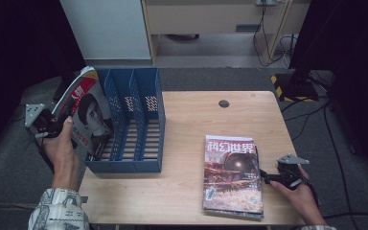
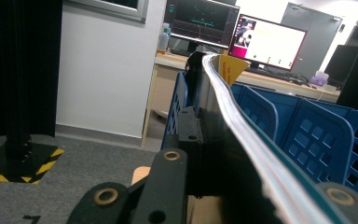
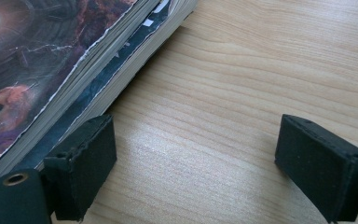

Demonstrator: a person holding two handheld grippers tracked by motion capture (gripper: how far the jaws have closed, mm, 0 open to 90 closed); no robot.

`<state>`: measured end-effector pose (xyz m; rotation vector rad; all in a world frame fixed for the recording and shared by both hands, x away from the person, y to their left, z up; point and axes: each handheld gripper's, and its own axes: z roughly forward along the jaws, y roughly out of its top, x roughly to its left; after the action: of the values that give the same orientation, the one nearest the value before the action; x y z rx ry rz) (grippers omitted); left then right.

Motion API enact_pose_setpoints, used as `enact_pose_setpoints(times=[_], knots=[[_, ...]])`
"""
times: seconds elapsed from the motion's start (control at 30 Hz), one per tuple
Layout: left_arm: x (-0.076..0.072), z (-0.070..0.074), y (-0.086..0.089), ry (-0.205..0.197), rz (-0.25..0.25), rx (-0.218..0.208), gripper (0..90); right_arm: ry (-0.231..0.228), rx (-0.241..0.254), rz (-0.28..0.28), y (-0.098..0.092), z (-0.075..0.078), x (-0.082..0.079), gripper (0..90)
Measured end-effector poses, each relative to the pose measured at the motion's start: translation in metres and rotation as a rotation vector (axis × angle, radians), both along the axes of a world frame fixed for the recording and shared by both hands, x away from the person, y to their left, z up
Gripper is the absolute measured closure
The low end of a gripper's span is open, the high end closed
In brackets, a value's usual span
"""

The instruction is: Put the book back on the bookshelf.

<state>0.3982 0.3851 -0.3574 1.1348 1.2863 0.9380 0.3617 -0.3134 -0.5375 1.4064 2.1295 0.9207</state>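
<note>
Where magazine (image 1: 88, 115) hides the left hand-held gripper (image 1: 52, 125), jaws clamp it; right hand-held gripper (image 1: 268, 178) apart.

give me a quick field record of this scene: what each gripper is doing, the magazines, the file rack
left gripper: shut on the portrait-cover magazine, holding it tilted at the leftmost slot
right gripper: open, jaws wide apart, low over the table beside the magazine stack
blue file rack: three slots, standing on the left part of the wooden table
magazine stack: lies flat on the right part of the table, a science-fiction cover on top
contact: one right jaw is close to the stack's edge; touching or not cannot be told
</note>
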Motion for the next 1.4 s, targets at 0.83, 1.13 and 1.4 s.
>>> enact_pose_setpoints(times=[0.83, 1.13, 1.4], knots=[[0.004, -0.016, 0.0, 0.035, 0.009, -0.033, 83.0, -0.002, -0.001, -0.002, 0.0, 0.0, 0.0, 12.7], [0.005, -0.015, 0.001, 0.053, -0.005, -0.022, 80.3, -0.004, -0.003, -0.002, 0.0, 0.0, 0.0, 12.7], [0.004, -0.017, 0.001, 0.063, -0.014, -0.005, 76.8, -0.004, -0.003, -0.002, 0.0, 0.0, 0.0, 12.7]])
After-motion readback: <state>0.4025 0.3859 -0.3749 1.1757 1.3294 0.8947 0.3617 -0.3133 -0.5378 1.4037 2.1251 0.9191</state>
